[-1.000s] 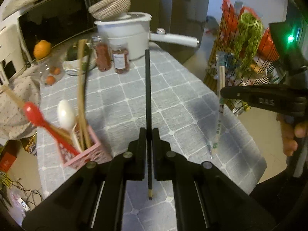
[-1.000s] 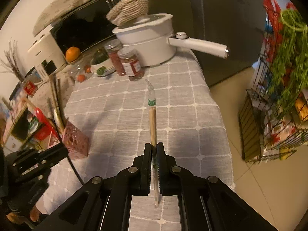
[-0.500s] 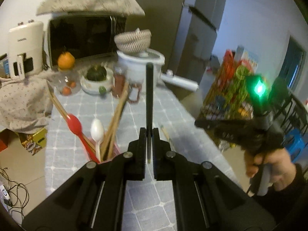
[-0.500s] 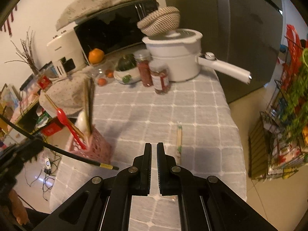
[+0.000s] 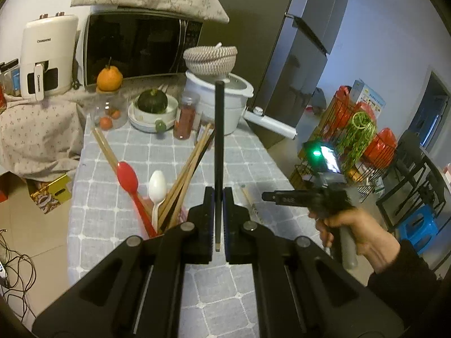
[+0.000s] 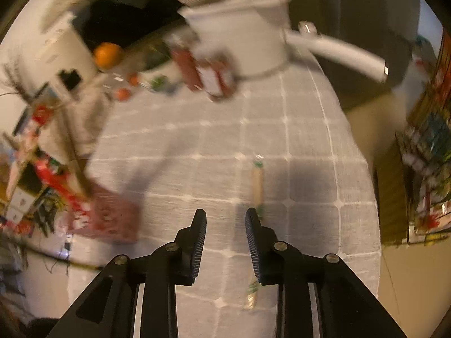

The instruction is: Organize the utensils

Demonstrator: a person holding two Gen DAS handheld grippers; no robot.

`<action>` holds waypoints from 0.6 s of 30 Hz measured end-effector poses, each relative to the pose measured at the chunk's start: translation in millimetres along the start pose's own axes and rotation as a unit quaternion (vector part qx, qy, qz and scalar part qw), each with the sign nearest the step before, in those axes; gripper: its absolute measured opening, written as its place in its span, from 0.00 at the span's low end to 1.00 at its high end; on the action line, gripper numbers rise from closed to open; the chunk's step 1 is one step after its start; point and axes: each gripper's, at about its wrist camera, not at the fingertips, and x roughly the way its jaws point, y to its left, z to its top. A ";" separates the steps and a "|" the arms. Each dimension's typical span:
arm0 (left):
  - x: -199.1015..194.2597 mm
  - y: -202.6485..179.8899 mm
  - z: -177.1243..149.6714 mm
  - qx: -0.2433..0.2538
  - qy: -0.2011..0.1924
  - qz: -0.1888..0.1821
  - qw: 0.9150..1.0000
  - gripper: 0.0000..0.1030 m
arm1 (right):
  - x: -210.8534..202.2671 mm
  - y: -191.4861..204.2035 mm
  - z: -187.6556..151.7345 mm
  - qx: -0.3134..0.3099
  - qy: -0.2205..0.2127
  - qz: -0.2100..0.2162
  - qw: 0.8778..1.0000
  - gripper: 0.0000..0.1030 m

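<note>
**Utensil sorting, partly complete**

Left wrist view, left to right: at 8 o'clock, the pink holder (image 5: 180, 214) already contains a red spoon (image 5: 128, 176), a white spoon (image 5: 157, 183) and several wooden chopsticks (image 5: 188, 166). At centre, the left gripper (image 5: 217, 211) is clenched on a black chopstick (image 5: 219, 140), carried upright and not yet deposited. At 3 o'clock, a hand (image 5: 358, 231) holds the right gripper (image 6: 225, 226), whose jaws have just been opening; nothing lies between them. In the right wrist view, a wrapped chopstick pair (image 6: 257, 186) lies on the grey tablecloth (image 6: 310, 146) just beside the right jaw, at 1 o'clock from the gap. Judged remaining: both items must enter the holder.
</note>
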 end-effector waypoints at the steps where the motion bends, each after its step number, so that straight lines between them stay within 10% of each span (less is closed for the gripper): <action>1: 2.0 0.6 -1.3 0.001 0.005 0.001 1.000 0.06 | 12.4 -3.5 2.4 0.001 0.013 -0.011 1.000 0.28; 13: 15.4 15.1 -13.8 -0.003 0.042 0.012 0.999 0.06 | 98.0 -9.0 13.6 -0.013 0.063 -0.086 0.994 0.26; 18: 13.3 20.5 -13.9 -0.010 0.043 0.015 0.999 0.06 | 98.6 -4.9 12.3 -0.023 0.065 -0.079 0.994 0.09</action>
